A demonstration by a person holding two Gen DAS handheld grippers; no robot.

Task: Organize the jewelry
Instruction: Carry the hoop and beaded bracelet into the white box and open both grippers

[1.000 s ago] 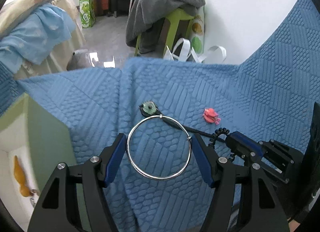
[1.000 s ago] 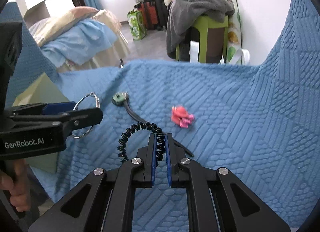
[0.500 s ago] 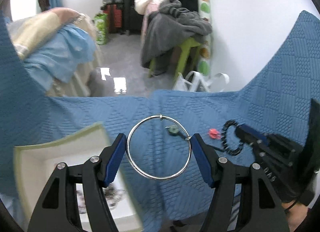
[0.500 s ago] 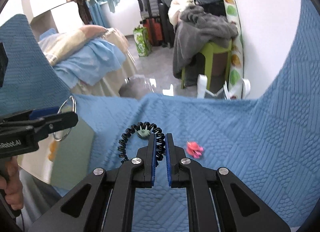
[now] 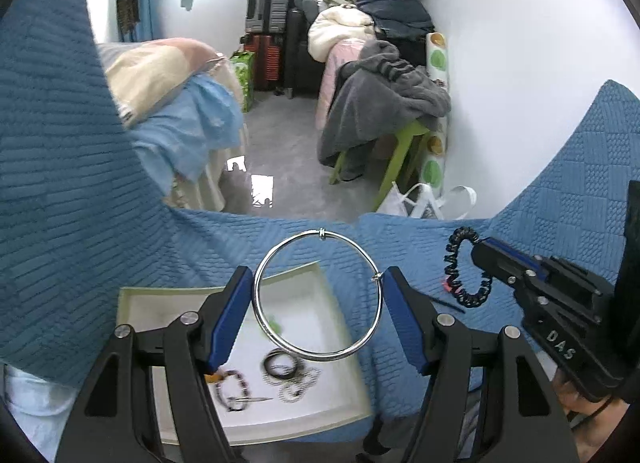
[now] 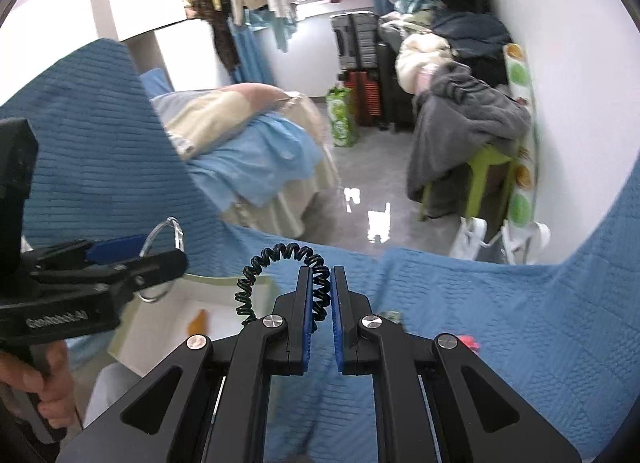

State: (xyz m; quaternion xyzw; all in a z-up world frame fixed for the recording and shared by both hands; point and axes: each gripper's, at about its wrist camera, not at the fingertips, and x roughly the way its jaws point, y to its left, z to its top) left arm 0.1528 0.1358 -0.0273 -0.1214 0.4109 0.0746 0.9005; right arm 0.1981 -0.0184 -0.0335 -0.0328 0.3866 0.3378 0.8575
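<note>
My left gripper [image 5: 317,279] is shut on a thin silver bangle [image 5: 322,233], its blue pads pressing the ring's two sides. The bangle hangs above a white box with a pale green rim [image 5: 224,290], which holds several dark bracelets [image 5: 284,367]. My right gripper [image 6: 320,277] is shut on a black coiled bracelet [image 6: 280,253], whose loop arches up to the left of the fingers. In the left wrist view the right gripper [image 5: 482,253] and the coil [image 5: 454,263] sit at the right. In the right wrist view the left gripper [image 6: 160,257] sits at the left over the box [image 6: 224,313].
A blue quilted cover [image 5: 180,247] lies under everything. A small pink piece [image 6: 468,342] rests on it at the right. An orange item [image 6: 199,321] lies in the box. Beyond the cover's edge are a grey floor, a green stool [image 5: 404,143] piled with clothes, and suitcases.
Both grippers have risen off the cover with their pieces. The left one has carried the bangle over the box, whose inside now shows. The coil no longer touches the cover.
</note>
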